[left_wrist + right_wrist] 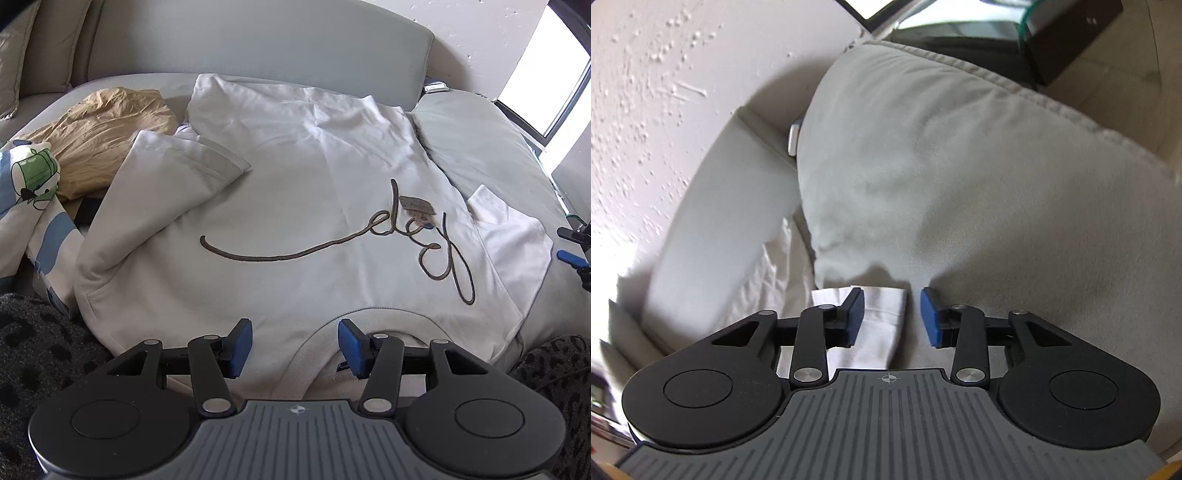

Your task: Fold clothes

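A pale grey sweatshirt (295, 192) with dark looping script lies spread on the sofa seat, its collar (314, 354) nearest me. Its left sleeve (173, 173) is folded in over the body. My left gripper (295, 347) is open, hovering just above the collar. My right gripper (892, 317) is open over the sweatshirt's right sleeve cuff (882, 306), which lies on the seat between and below the fingers. The right gripper also shows at the far right edge of the left wrist view (576, 251).
A tan garment (107, 129) and a patterned blue, white and green cloth (33, 184) lie left of the sweatshirt. A big grey cushion (960, 166) fills the right. The sofa back (258, 44) is behind. Dark leopard-print fabric (44, 354) lies at the near edge.
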Demonstrator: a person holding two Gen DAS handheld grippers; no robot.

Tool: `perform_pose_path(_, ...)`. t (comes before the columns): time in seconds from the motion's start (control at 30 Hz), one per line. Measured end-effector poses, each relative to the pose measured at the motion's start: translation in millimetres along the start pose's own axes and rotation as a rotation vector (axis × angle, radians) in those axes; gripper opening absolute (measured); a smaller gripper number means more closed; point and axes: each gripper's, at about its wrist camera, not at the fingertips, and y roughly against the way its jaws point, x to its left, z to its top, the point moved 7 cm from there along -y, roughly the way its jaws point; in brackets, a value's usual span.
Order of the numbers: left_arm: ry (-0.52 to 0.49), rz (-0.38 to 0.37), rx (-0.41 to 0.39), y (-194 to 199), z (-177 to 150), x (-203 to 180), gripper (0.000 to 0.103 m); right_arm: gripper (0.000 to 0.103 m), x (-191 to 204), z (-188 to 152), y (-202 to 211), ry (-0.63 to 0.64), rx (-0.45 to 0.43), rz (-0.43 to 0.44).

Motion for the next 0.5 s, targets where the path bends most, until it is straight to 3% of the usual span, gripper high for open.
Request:
perform_pose_path(0.13,0.005,-0.005,0.005,-1,-1,-1,0.05,0.048,-4,1,-17,-0.016,0.074,0.065)
perform_pose_path(0.33,0.004,-0.009,-0.002,4,-3,-2,0.05,0.043,-1,-3,-33,-0.006,0.053,0.057)
perform_pose_path(0.4,0.011,-0.009,-0.005,5,-3,-1,0.05,0.033,-2,-4,-36,0.003,0.044,0.022)
perform_pose_path(0.47,0.015,-0.012,-0.011,7,-3,0,0.05,0.003,-5,-3,-36,-0.01,0.03,0.003)
perform_pose_path(0.5,0.016,-0.014,-0.015,8,-3,0,0.05,0.003,-8,-3,-35,-0.027,0.021,0.001)
